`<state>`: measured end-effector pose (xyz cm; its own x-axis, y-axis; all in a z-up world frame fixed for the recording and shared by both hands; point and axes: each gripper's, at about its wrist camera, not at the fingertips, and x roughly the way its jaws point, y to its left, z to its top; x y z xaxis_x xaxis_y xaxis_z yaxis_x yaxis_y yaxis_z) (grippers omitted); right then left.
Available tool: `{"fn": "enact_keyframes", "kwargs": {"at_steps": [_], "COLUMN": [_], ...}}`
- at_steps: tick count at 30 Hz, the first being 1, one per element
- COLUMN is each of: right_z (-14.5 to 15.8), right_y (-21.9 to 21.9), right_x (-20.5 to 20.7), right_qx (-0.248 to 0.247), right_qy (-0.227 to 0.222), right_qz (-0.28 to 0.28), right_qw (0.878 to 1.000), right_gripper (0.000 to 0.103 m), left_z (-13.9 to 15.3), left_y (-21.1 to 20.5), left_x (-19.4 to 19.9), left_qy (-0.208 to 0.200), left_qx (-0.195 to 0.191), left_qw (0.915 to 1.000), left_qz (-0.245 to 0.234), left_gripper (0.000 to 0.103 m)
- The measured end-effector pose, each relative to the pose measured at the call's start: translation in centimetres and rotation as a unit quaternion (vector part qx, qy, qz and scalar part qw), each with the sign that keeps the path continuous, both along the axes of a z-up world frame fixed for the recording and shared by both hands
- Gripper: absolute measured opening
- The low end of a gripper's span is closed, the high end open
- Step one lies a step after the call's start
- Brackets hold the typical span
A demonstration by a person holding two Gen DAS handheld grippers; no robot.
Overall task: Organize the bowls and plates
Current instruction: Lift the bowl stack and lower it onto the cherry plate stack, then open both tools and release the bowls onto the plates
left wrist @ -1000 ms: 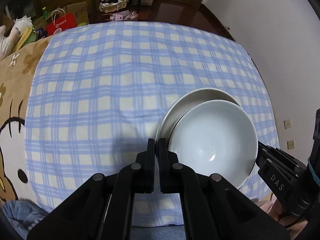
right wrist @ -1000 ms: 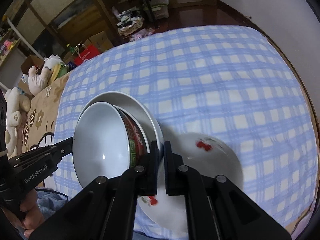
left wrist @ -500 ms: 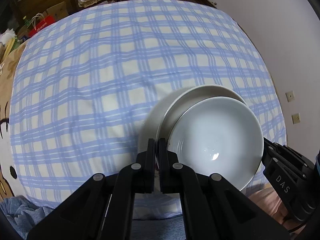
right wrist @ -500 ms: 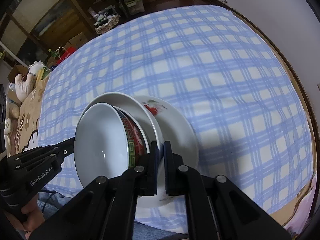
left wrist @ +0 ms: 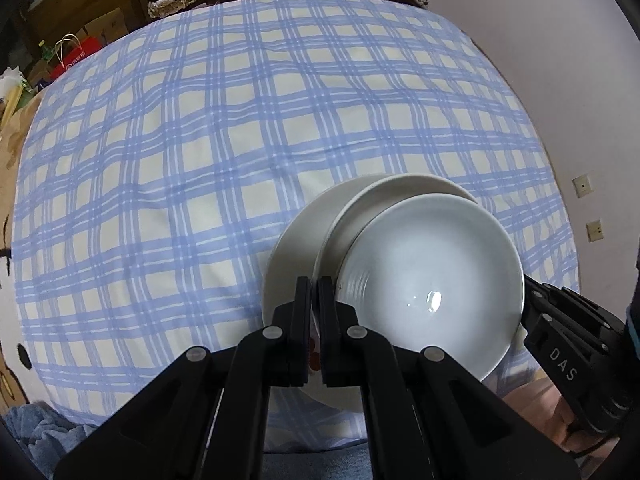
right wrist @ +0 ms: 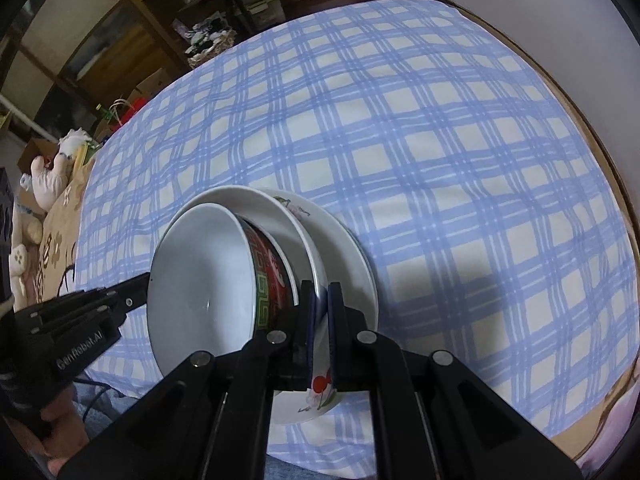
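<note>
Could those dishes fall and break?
Maybe, in three ways.
1. The left gripper and right gripper each pinch only the thin rim of the dish, so it could slip out.
2. The bowl just sits loose inside the dish, and a tilt might slide it out.
3. The flowered plate beneath lies near the front edge of the tablecloth, so a bump could push it off.

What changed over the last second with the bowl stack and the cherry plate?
The held stack, the red-patterned bowl nested in the white dish, came down over the cherry plate, which lay apart to its right a second ago and now sits under it. Both grips stayed: the left hand-held gripper and the right hand-held gripper remain clamped on the dish rim. Checked cloth unchanged.
</note>
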<state>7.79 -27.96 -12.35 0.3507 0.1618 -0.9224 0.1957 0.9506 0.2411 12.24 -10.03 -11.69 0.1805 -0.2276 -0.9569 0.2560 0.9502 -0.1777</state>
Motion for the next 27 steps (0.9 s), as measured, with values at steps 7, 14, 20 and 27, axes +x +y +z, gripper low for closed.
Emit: {"fn": "enact_keyframes", "kwargs": {"at_steps": [7, 14, 20, 27], "right_z": [0.7, 2.8, 6.5, 10.6], "right_y": [0.1, -0.6, -1.3, -0.8], "right_x": [-1.0, -2.0, -4.5, -7.7], "right_qx": [-0.001, -0.019, -0.029, -0.062], "right_qy": [-0.012, -0.039, -0.103, -0.183], "right_qz": [0.014, 0.006, -0.011, 0.003], "right_qw": [1.000, 0.999, 0.994, 0.981], "right_gripper": [0.008, 0.008, 0.056, 0.086], "left_z": [0.2, 2.5, 6.1, 12.1], "left_y": [0.8, 1.7, 3.4, 6.3], "left_x": [-0.5, -1.5, -3.1, -7.1], "left_qy": [0.010, -0.045, -0.091, -0.188], "left_qx": [-0.001, 0.017, 0.032, 0.035], "left_qw": [0.9999, 0.9987, 0.9952, 0.9811], "left_qz": [0.003, 0.016, 0.015, 0.028], "left_gripper": [0.015, 0.017, 0.020, 0.046]}}
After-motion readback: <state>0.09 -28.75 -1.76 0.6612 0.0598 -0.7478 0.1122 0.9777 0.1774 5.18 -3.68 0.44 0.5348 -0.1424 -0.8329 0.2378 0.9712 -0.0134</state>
